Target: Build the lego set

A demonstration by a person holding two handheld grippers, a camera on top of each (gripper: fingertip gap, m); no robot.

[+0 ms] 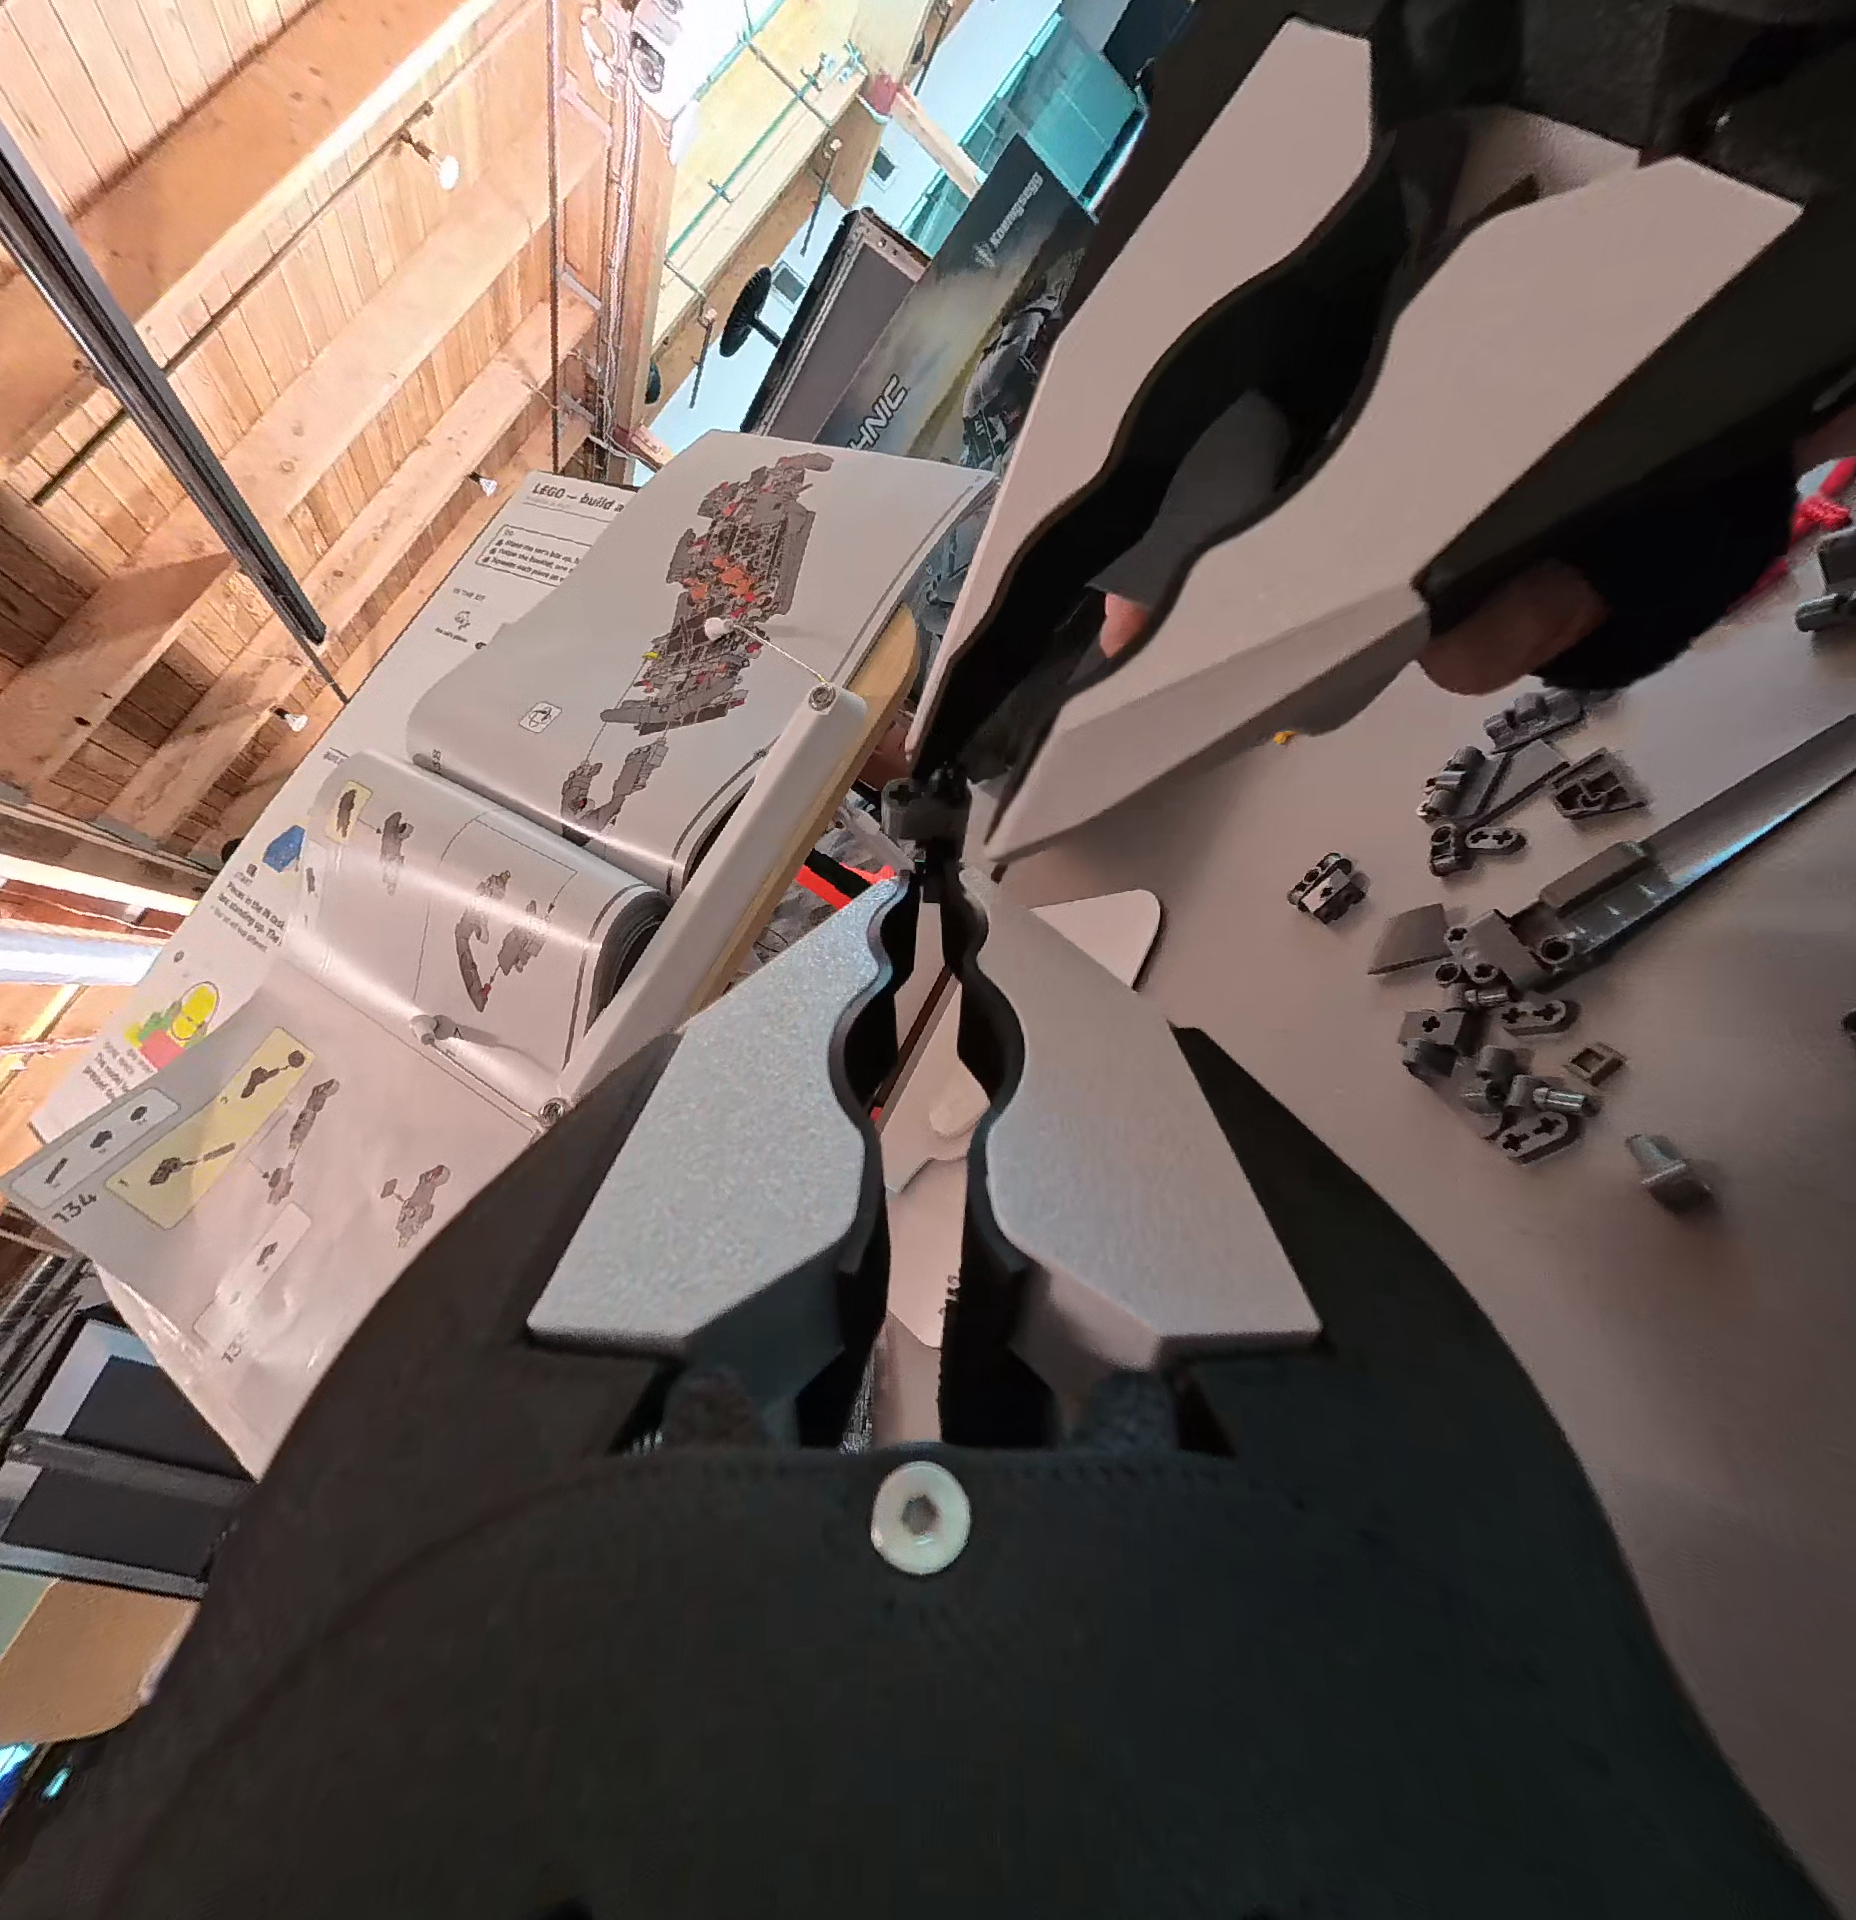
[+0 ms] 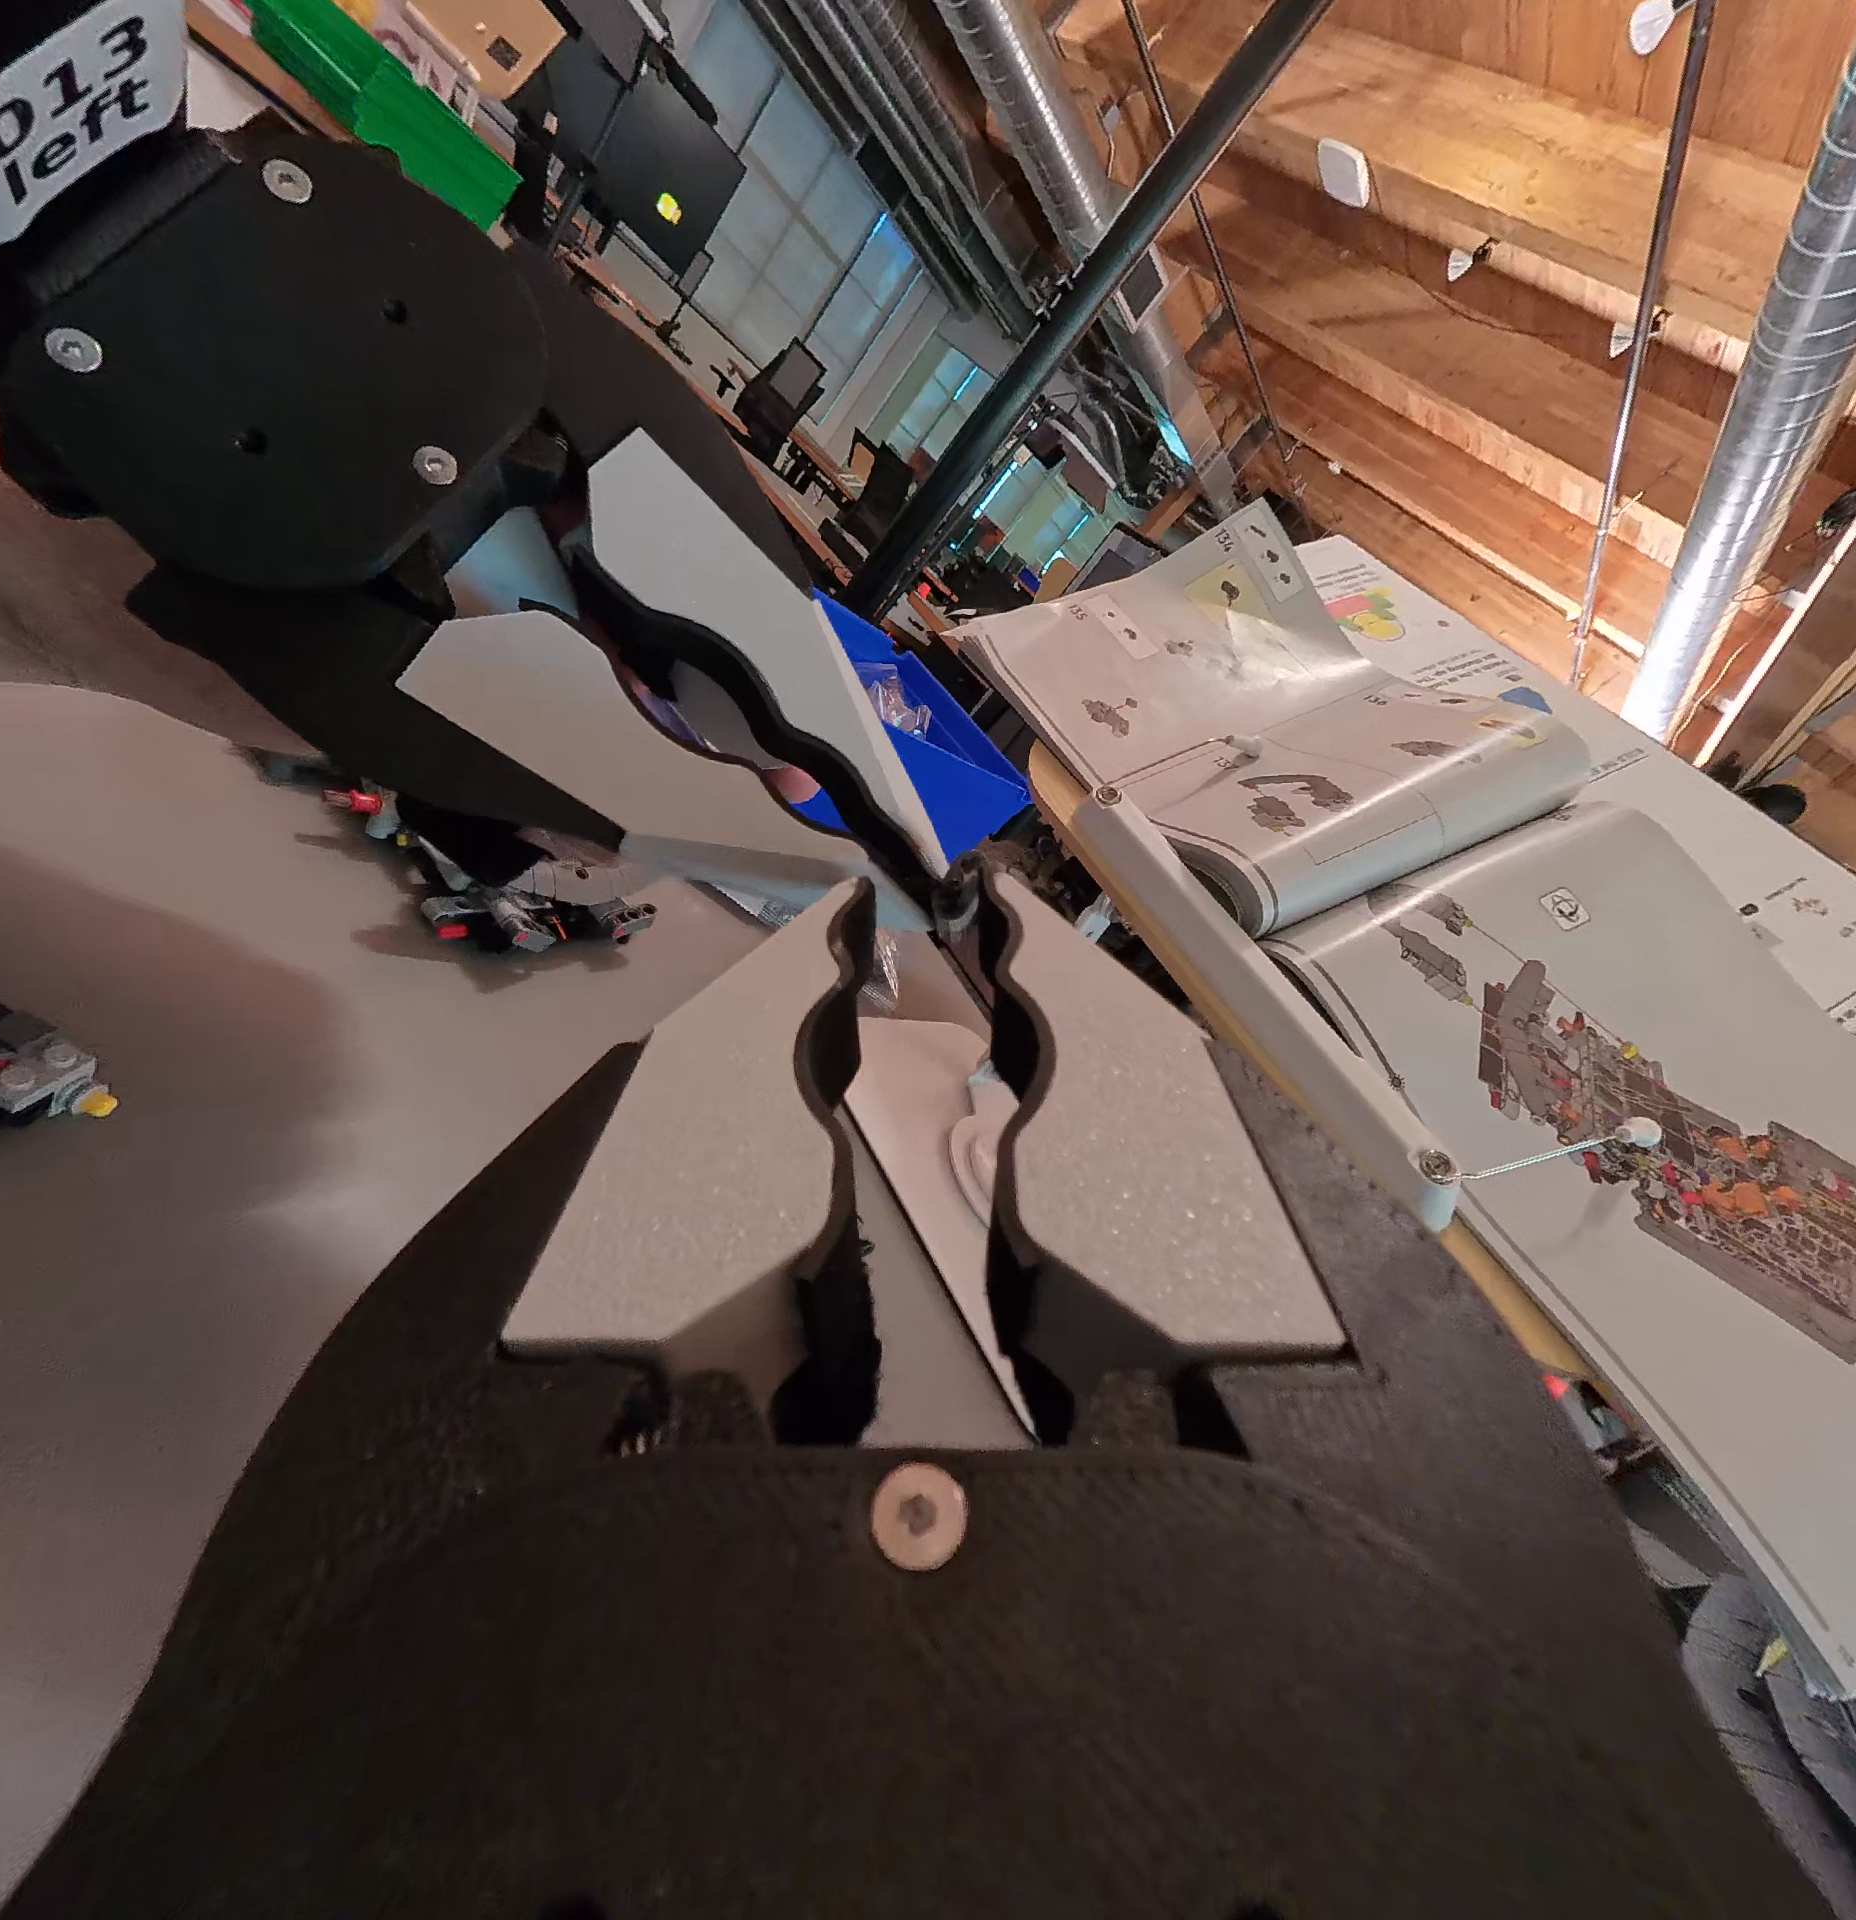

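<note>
Pinching a small dark grey plastic building piece at its tips, the left claw is squeezed tight | right claw a little open, one tip touching that piece in the air | open picture booklet has printed words | loose grey pieces lie on grey table

Print on booklet, box, sticker on left gripper
</note>
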